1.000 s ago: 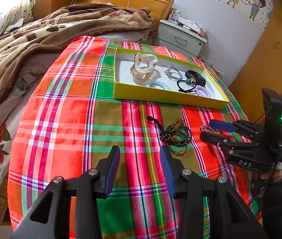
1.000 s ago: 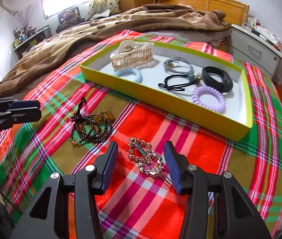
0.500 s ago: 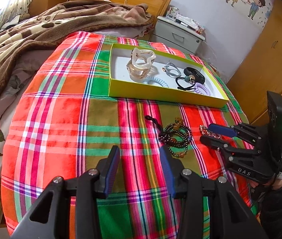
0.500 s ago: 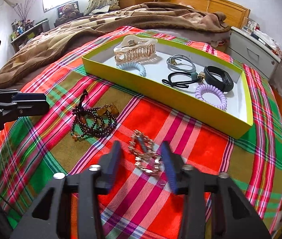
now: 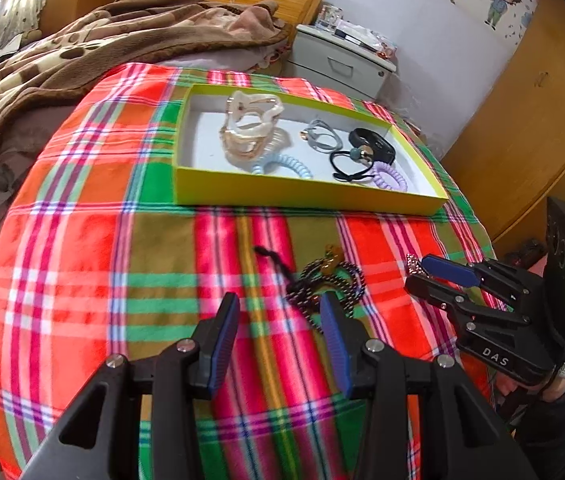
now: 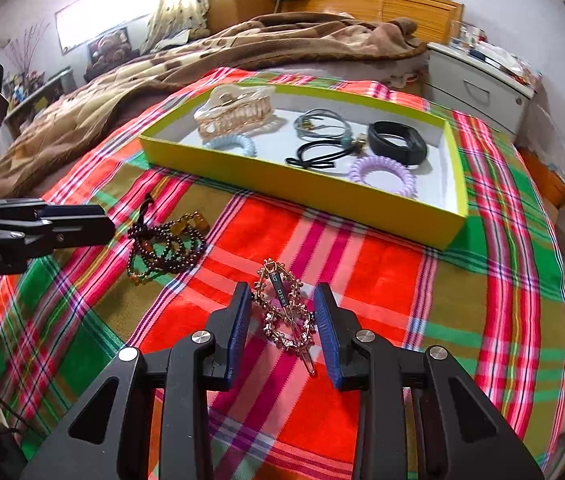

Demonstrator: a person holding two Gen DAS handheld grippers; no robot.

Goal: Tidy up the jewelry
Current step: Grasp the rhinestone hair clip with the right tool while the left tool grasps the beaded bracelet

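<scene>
Rhinestone hair clip (image 6: 286, 312) on plaid cloth (image 6: 382, 280), between parted right tongs (image 6: 284, 322)

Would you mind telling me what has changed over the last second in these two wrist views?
The right gripper has narrowed its jaws around the rhinestone hair clip, though gaps still show at both pads. The left gripper has drifted right, toward the beaded bracelets, still open. The bracelets, clip and everything in the yellow tray have not moved.

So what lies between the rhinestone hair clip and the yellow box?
Nothing but bare plaid cloth. In the right wrist view, the rhinestone hair clip sits between the right gripper's open fingers, with the yellow box beyond.
</scene>
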